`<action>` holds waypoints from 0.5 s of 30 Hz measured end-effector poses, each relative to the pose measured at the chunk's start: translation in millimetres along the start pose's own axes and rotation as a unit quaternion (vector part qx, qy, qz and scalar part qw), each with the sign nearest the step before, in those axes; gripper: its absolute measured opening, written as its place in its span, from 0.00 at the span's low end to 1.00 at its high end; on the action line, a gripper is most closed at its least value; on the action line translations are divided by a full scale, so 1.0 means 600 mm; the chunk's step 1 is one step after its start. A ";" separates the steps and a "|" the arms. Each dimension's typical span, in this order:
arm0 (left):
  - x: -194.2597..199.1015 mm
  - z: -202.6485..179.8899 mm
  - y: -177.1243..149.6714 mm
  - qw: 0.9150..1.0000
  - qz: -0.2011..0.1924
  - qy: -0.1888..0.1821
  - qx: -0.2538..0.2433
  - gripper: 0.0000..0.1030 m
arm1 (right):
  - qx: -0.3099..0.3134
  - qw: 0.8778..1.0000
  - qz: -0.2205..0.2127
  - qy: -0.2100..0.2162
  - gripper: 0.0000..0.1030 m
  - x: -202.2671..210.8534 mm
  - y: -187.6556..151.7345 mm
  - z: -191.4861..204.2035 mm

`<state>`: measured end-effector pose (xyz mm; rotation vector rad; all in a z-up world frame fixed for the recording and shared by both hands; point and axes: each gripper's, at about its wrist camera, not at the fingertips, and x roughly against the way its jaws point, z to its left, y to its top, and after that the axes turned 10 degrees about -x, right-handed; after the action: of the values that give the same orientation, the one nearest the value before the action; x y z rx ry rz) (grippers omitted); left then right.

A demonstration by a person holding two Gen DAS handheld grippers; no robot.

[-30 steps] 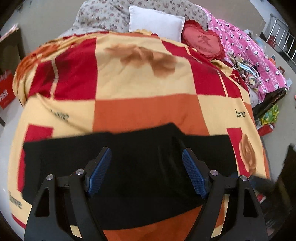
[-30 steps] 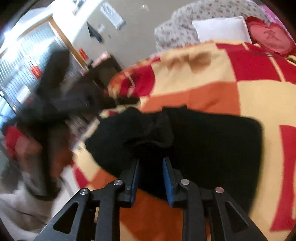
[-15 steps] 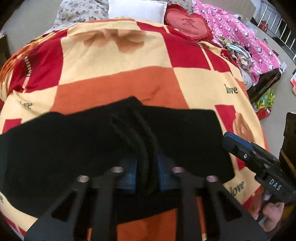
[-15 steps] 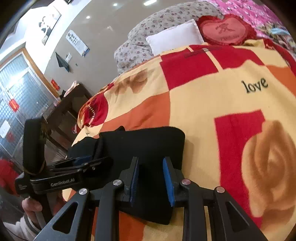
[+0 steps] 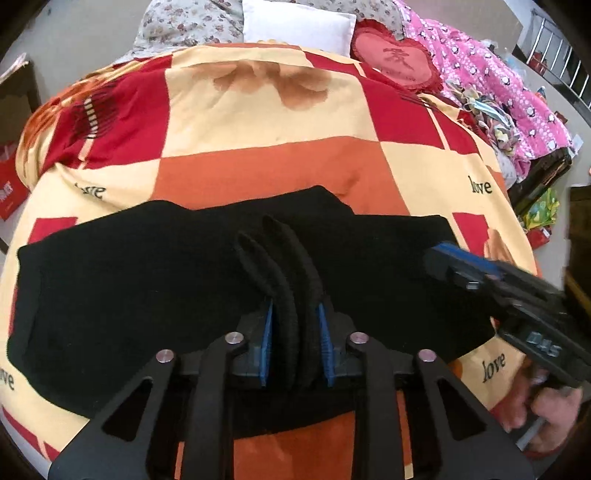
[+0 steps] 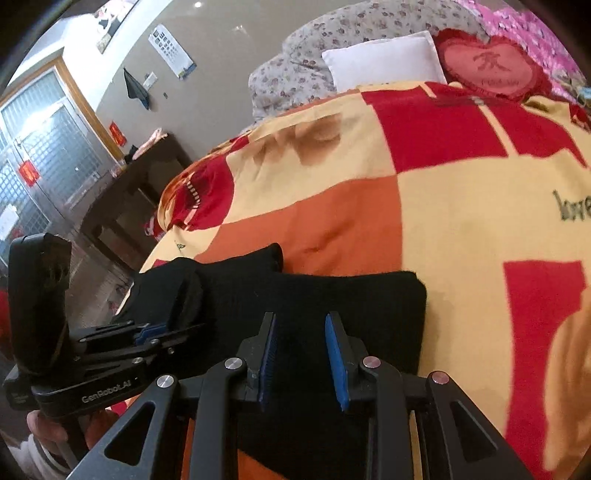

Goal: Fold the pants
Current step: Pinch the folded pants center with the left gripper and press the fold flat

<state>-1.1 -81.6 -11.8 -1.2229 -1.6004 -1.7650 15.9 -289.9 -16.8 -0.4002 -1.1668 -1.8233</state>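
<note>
Black pants (image 5: 129,277) lie folded in a wide band across the near part of the checked blanket (image 5: 258,166). My left gripper (image 5: 295,317) pinches two raised ridges of the pants' cloth between its blue pads; its jaws are opening slightly, with the cloth still between them. In the right wrist view the left gripper (image 6: 162,332) sits at the pants' (image 6: 351,302) left end. My right gripper (image 6: 301,325) is low over the pants' right end, near their thick folded edge. Its pads stand a narrow gap apart, filled with black cloth. It also shows at the right as the right gripper (image 5: 443,258).
A white pillow (image 5: 295,26), a red heart cushion (image 5: 395,62) and a pink quilt (image 5: 498,92) lie at the bed's far end. A dark wooden table (image 6: 140,177) stands left of the bed. The person's hand (image 5: 546,410) holds the right gripper.
My left gripper has shut on a bunched ridge of the pants. The right gripper, which was carrying a lifted fold, now sits over the flattened right end.
</note>
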 end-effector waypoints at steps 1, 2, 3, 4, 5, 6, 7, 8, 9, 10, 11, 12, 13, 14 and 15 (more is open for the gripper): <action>0.001 0.000 -0.001 1.000 -0.002 0.003 0.000 0.26 | 0.008 1.000 -0.007 -0.009 0.25 0.011 -0.002 0.005; 0.001 0.000 -0.004 1.000 -0.004 0.004 0.001 0.26 | 0.016 1.000 -0.013 -0.017 0.25 0.023 -0.005 0.009; 0.001 -0.001 -0.005 1.000 -0.005 0.005 0.002 0.27 | 0.019 0.999 -0.015 -0.022 0.25 0.030 -0.007 0.012; 0.000 -0.001 -0.006 1.000 -0.006 0.007 0.004 0.28 | 0.020 0.999 -0.016 -0.027 0.25 0.037 -0.011 0.013; 0.001 -0.001 -0.007 1.000 -0.008 0.008 0.004 0.29 | 0.020 0.999 -0.015 -0.029 0.26 0.046 -0.020 0.013; 0.001 -0.001 -0.008 1.000 -0.010 0.010 0.004 0.30 | 0.020 0.999 -0.015 -0.029 0.26 0.053 -0.026 0.011; 0.001 -0.002 -0.010 1.000 -0.011 0.012 0.004 0.31 | 0.021 0.999 -0.011 -0.030 0.27 0.056 -0.037 0.009; 0.001 -0.002 -0.011 1.000 -0.012 0.013 0.005 0.34 | 0.022 0.999 -0.007 -0.035 0.28 0.053 -0.044 0.008; 0.001 -0.002 -0.013 1.000 -0.013 0.012 0.006 0.36 | 0.024 0.999 0.000 -0.041 0.30 0.045 -0.053 0.007; 0.002 -0.001 -0.014 1.000 -0.016 0.012 0.008 0.37 | 0.027 0.998 0.007 -0.053 0.30 0.034 -0.065 0.002; 0.002 -0.001 -0.016 1.000 -0.017 0.013 0.009 0.37 | 0.029 0.998 0.003 -0.057 0.30 0.030 -0.070 0.002; 0.003 -0.001 -0.017 1.000 -0.018 0.013 0.010 0.37 | 0.032 0.998 -0.005 -0.059 0.30 0.034 -0.072 0.004; 0.006 0.000 -0.020 1.000 -0.017 0.013 0.011 0.37 | 0.031 0.998 -0.001 -0.062 0.30 0.036 -0.071 0.007; 0.010 0.000 -0.021 1.000 -0.016 0.013 0.012 0.37 | 0.030 0.998 0.003 -0.063 0.30 0.040 -0.067 0.011; 0.015 0.001 -0.023 1.000 -0.016 0.013 0.013 0.37 | 0.031 0.998 0.004 -0.058 0.30 0.045 -0.064 0.015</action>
<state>-16.3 -76.1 -11.9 -1.1641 -1.6311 -1.7675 -31.8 -290.8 -15.3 -0.4795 -1.2954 -1.7723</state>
